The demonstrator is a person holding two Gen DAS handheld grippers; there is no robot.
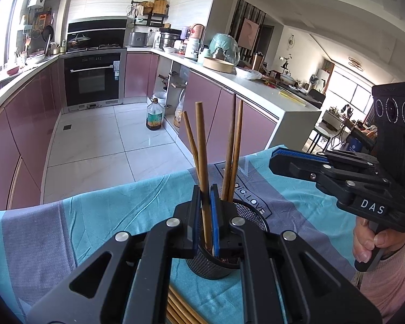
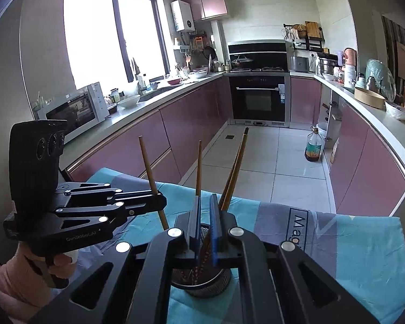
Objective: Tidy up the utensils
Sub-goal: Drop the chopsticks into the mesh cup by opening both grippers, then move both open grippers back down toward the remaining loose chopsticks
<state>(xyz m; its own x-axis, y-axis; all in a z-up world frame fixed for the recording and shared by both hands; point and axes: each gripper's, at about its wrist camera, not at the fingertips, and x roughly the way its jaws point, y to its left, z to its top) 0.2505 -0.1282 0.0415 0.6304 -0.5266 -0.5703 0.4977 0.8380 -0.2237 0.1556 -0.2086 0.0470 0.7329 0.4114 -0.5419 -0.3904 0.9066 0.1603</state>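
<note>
The left claw (image 1: 205, 210) is clenched on one chopstick (image 1: 202, 145), upright so its tip drops into the mesh cup (image 1: 252, 213) on the tabletop (image 1: 108, 216). The right claw (image 2: 205, 216) looks clenched on nothing, poised above the cup's far-leaning sticks.

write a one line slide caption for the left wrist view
Left gripper shut on a chopstick over the mesh holder, right gripper shut alongside.

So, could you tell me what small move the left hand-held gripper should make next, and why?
Probably open the left hand-held gripper and let go. It is shut on a chopstick whose lower end already seems to sit inside the mesh cup, beside three others standing there. More chopsticks lie on the cloth to fetch afterwards.
</note>
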